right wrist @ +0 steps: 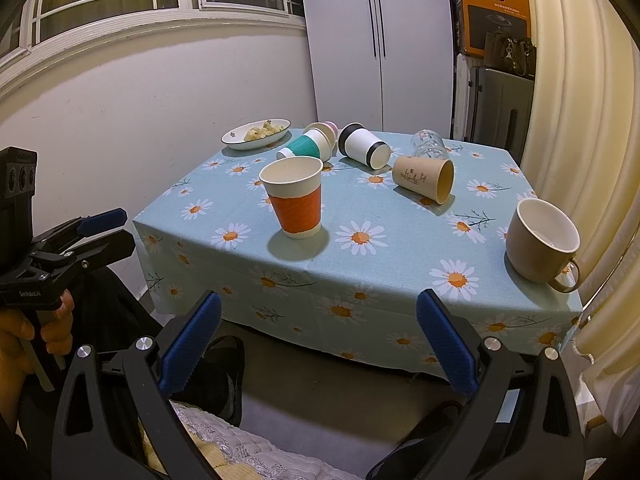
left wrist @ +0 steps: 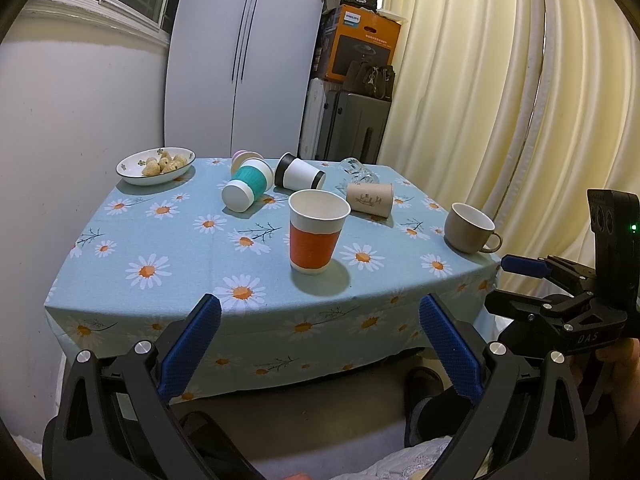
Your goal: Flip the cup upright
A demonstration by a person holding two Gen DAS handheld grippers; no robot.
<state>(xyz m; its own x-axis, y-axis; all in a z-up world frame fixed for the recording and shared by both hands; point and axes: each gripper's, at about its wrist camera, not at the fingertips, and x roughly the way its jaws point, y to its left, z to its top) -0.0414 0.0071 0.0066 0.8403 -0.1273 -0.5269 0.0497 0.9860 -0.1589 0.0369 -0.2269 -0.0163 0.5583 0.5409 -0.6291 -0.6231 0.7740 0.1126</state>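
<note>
Both grippers hover off the near edge of the counter [left wrist: 120, 264], which wears a blue daisy cloth. The left gripper [left wrist: 320, 344] has its fingers spread wide with nothing between them, and the right gripper [right wrist: 318, 342] is likewise wide and empty.

An orange-banded paper cup [left wrist: 316, 236] stands upright near the middle of the counter. Toward the far edge, four cups lie on their sides: a teal-banded cup [left wrist: 246, 186], a black-rimmed white cup [left wrist: 300, 174], a clear glass [left wrist: 358, 172] and a tan paper cup [left wrist: 370, 199]. A beige mug [left wrist: 470, 227] sits upright by the right edge, and a plate of snacks [left wrist: 156, 165] rests at the far left corner.

The right wrist view looks into the mouth of the tan paper cup [right wrist: 424, 179] and into the mug's [right wrist: 542, 240] white inside; the left wrist view shows the tan cup only from its side. The left view catches the right gripper from outside [left wrist: 524, 266] beyond the near right corner, while the right view shows a hand [right wrist: 24, 332] gripping the left tool's handle.
</note>
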